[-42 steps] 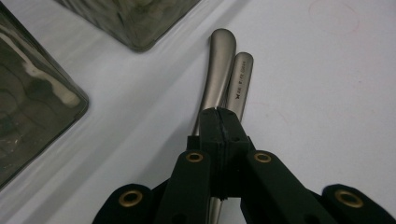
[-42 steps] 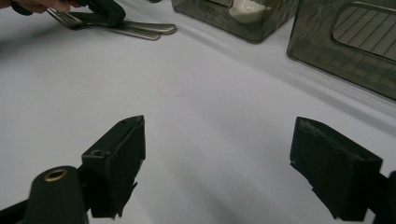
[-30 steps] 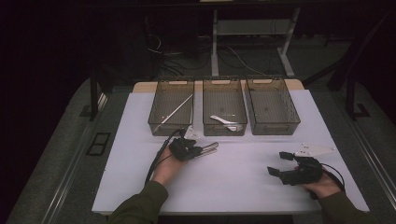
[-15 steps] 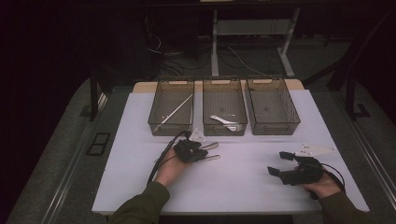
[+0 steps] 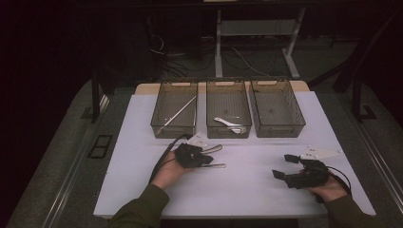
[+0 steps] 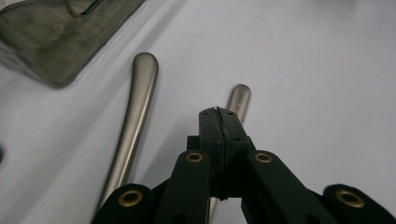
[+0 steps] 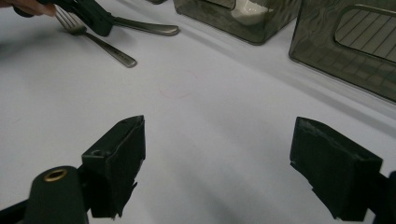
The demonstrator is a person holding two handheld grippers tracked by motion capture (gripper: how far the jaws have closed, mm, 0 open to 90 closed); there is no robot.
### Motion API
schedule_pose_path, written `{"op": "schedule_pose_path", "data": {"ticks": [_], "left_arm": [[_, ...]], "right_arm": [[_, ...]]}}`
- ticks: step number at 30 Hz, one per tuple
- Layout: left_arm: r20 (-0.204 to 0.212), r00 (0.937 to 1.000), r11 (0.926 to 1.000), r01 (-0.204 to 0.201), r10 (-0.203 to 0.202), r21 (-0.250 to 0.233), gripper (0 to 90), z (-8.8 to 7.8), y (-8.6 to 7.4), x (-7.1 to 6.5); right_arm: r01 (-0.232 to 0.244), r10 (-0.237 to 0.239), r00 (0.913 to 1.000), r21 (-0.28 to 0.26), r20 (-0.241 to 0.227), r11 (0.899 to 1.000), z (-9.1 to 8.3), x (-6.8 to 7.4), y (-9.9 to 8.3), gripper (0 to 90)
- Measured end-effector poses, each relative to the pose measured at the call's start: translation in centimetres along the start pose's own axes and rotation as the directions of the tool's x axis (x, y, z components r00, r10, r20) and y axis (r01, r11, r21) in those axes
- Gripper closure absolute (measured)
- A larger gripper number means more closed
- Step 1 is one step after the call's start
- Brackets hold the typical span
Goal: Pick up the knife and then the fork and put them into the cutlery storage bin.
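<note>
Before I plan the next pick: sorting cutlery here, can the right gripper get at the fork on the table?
Probably yes: the right gripper is open, with bare table between it and the fork, though the left gripper sits over the fork's head.

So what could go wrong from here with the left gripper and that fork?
The jaws of the left gripper, almost together over the fork handle, have just been opening; whether they pinch it is unclear, so it may slip. The other utensil lying close beside could get nudged.
</note>
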State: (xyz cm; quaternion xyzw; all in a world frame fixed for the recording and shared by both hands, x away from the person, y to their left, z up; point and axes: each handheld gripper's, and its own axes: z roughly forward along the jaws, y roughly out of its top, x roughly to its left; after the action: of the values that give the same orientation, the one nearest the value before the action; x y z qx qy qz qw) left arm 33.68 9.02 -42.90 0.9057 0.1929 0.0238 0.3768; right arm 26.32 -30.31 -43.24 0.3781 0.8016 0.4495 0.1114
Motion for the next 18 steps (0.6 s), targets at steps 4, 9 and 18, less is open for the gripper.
{"op": "schedule_pose_path", "data": {"ticks": [4, 9, 18], "left_arm": [[-0.003, 1.0, 0.9999, -0.005, 0.005, -0.013, 80.0, -2.0, -1.3, 0.5], [0.016, 0.9996, 0.9996, -0.023, 0.023, 0.016, 77.4, -2.6, -2.5, 0.8], [0.022, 0.9972, 0.9937, -0.074, 0.072, 0.084, 79.4, -1.4, -2.8, 0.9]], "right_arm": [[-0.001, 0.001, 1.0, 0.004, -0.002, 1.0, 0.0, 0.0, 0.0, 18.0], [-0.001, 0.001, 1.0, 0.006, -0.001, 1.0, 0.1, 0.0, 0.0, 18.0], [0.0, 0.0, 1.0, 0.001, -0.002, 1.0, 0.0, 0.0, 0.0, 18.0]]}}
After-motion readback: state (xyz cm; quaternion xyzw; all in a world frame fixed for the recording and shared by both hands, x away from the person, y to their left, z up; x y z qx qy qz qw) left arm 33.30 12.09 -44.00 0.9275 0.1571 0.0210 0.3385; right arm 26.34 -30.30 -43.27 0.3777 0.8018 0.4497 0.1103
